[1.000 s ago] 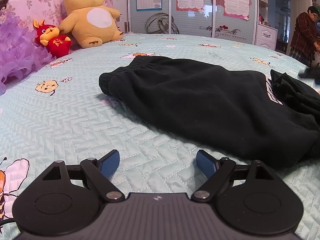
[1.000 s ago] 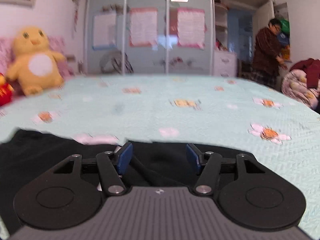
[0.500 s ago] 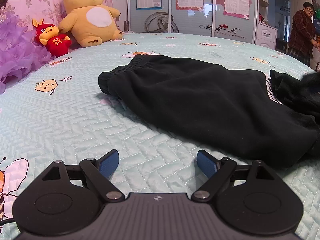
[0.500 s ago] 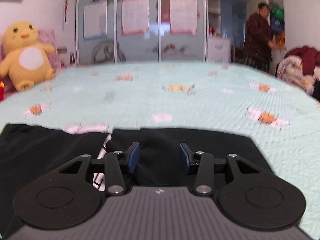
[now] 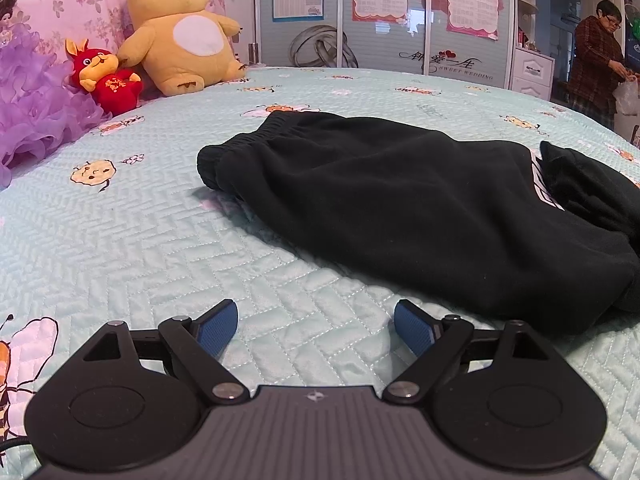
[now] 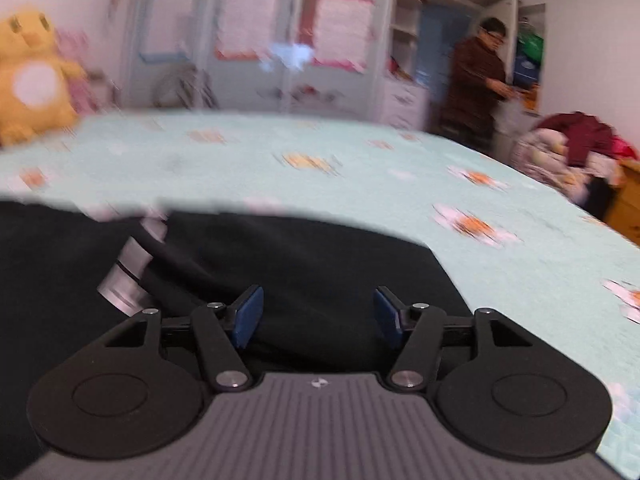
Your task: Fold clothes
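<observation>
One view alone shows the red plush [image 5: 105,80].

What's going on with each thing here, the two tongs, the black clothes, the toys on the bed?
left tongs: open, empty, over bare quilt.
right tongs: just been opening, black cloth between the pads, not pinched.
black trousers: lying flat, partly folded.
quilt: spread smooth.
yellow plush toy: sitting upright.
red plush toy: propped beside it.
</observation>
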